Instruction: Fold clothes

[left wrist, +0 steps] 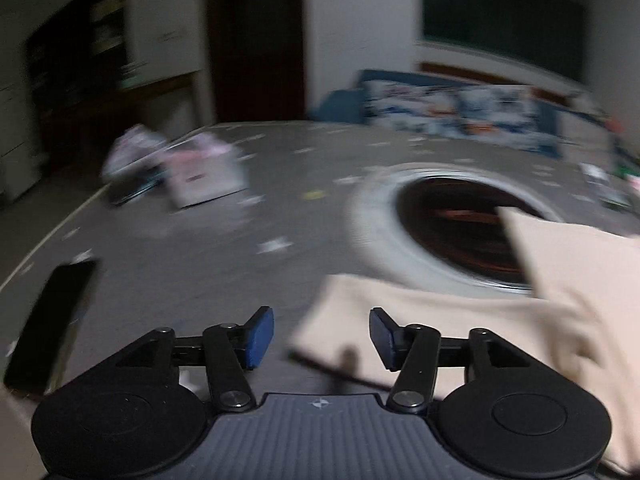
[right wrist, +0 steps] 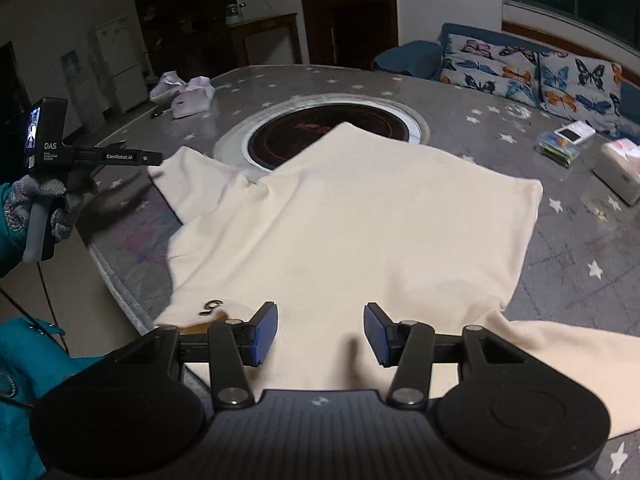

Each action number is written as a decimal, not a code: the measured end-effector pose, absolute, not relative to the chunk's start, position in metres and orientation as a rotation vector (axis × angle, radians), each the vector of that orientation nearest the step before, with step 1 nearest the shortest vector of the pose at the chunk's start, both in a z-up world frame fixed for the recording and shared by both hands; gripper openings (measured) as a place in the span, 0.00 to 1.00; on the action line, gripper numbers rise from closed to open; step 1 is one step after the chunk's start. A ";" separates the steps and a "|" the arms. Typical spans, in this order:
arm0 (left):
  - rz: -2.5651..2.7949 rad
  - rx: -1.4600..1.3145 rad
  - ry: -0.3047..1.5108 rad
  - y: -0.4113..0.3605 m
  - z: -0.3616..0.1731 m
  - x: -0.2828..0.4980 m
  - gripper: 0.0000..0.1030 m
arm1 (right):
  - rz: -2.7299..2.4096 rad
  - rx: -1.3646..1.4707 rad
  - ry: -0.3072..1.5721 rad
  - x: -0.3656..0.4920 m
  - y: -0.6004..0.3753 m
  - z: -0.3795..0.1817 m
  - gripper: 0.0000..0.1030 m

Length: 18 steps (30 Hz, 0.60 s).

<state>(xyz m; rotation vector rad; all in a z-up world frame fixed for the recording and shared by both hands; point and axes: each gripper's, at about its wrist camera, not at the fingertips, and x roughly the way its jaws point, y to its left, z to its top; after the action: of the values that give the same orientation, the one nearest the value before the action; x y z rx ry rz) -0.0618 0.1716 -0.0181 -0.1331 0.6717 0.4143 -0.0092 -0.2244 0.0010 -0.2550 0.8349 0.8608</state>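
A cream sweatshirt (right wrist: 352,216) lies spread on a grey star-patterned table (right wrist: 580,240), its far part over a round burner. One sleeve (right wrist: 188,180) reaches left. My right gripper (right wrist: 320,336) is open and empty, just above the garment's near edge by the collar label (right wrist: 214,306). My left gripper (left wrist: 321,338) is open and empty at the tip of that sleeve (left wrist: 400,320); this view is blurred. The left gripper also shows in the right wrist view (right wrist: 154,157), held in a gloved hand at the left table edge.
A round inset burner (right wrist: 328,136) sits mid-table. Pink-white packages (right wrist: 188,96) lie at the far left. A white box (right wrist: 618,168) and a colourful packet (right wrist: 560,140) sit at the right. A sofa with butterfly cushions (right wrist: 532,68) stands behind.
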 end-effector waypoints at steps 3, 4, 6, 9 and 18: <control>0.424 -0.157 0.702 0.184 -0.029 -0.054 0.53 | 0.852 -0.267 0.852 -0.008 -0.222 -0.007 0.47; 0.408 -0.158 0.702 0.184 -0.032 -0.054 0.49 | 0.850 -0.271 0.858 -0.008 -0.221 -0.009 0.47; 0.373 -0.166 0.686 0.185 -0.033 -0.056 0.28 | 0.843 -0.274 0.864 -0.008 -0.220 -0.013 0.47; 0.367 -0.156 0.647 0.184 -0.026 -0.060 0.05 | 0.829 -0.277 0.867 -0.006 -0.218 -0.016 0.48; 0.480 -0.087 0.574 0.206 -0.007 -0.064 0.04 | 0.815 -0.294 0.878 -0.004 -0.217 -0.024 0.53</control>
<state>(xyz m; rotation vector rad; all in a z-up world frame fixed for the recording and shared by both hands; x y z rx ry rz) -0.0636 0.2058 -0.0071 -0.0869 0.5742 0.4798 -0.0035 -0.2168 -0.0239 -0.2938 0.8781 0.8151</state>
